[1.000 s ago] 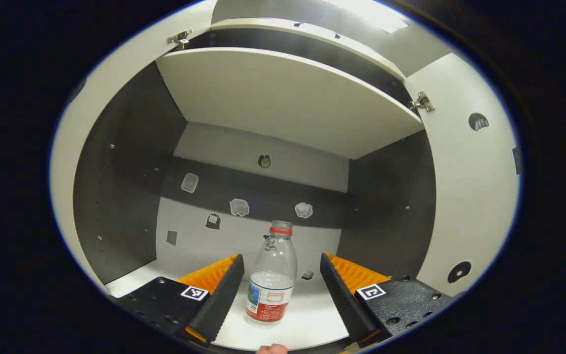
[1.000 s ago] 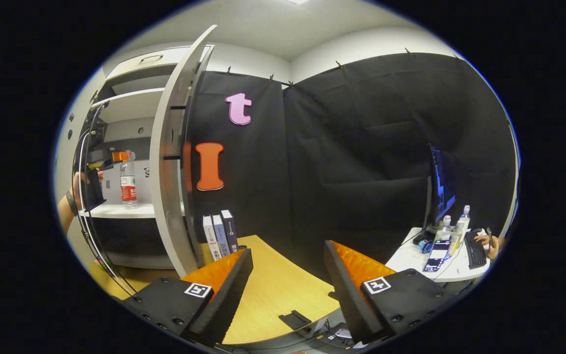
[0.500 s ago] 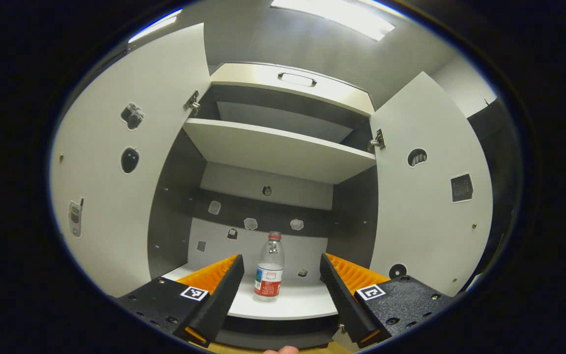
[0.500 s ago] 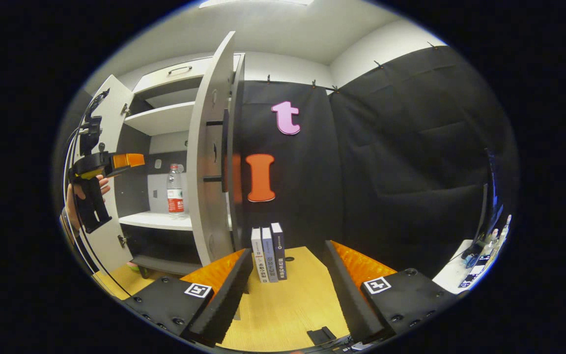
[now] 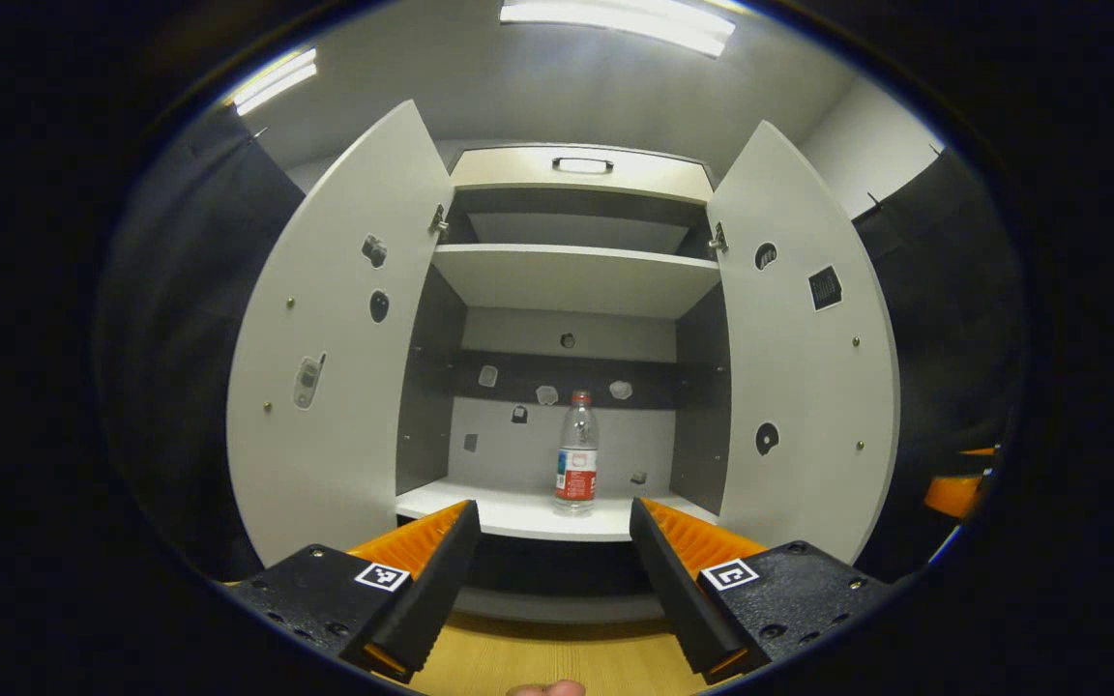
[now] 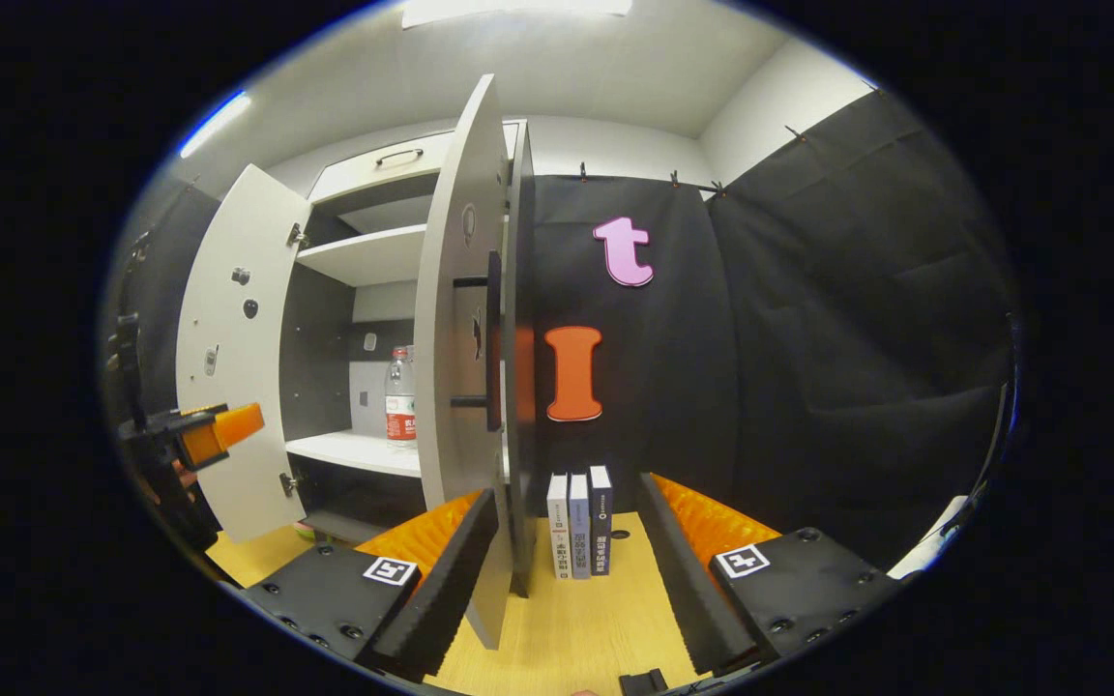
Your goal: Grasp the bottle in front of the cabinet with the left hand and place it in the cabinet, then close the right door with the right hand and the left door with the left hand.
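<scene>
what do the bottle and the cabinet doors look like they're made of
The bottle looks like thin clear plastic: the cabinet's back wall shows through it, and it has a red cap and a printed wrap label. The left door and right door look like matte, pale laminated board, flat, with metal hinges at the top; the core is not visible.

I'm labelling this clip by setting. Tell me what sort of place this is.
Probably an indoor recording booth dressed as a small home corner: black cloth wall, an open two-door cabinet holding a bottle, and books standing on a wooden surface.
</scene>
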The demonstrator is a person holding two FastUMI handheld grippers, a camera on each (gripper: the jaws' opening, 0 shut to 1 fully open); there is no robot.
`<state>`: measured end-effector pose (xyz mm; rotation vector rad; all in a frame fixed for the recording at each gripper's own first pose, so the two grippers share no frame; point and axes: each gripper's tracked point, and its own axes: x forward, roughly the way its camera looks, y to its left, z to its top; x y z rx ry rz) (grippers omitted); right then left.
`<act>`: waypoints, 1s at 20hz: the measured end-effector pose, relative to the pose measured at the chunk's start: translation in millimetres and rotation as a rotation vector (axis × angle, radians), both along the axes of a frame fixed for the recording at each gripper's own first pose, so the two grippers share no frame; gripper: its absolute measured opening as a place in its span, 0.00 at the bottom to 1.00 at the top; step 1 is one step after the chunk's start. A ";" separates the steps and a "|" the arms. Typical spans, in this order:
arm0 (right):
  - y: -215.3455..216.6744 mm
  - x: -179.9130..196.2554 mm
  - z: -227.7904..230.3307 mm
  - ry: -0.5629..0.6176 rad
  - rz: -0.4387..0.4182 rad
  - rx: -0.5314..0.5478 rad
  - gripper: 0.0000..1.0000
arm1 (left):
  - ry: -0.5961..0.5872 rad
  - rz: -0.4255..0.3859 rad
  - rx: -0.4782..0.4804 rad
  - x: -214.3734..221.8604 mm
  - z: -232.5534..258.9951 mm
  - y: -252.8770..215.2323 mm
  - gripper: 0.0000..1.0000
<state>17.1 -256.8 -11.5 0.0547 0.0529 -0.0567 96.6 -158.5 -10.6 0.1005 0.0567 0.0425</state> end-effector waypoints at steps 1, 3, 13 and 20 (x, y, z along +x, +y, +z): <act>-2.8 5.0 5.9 -0.011 -0.008 -0.002 0.96 | 0.000 0.013 -0.014 -9.5 -4.1 -0.2 0.94; -10.1 15.6 23.1 -0.042 -0.027 -0.012 0.96 | 0.005 0.009 -0.023 -22.8 -12.5 -4.7 0.94; -25.8 92.6 65.9 -0.045 -0.091 -0.050 0.96 | 0.027 -0.003 -0.026 -18.5 -17.1 24.0 0.94; -10.5 94.8 67.5 -0.074 -0.118 -0.061 0.87 | 0.038 0.010 -0.036 -12.5 -25.7 54.1 0.94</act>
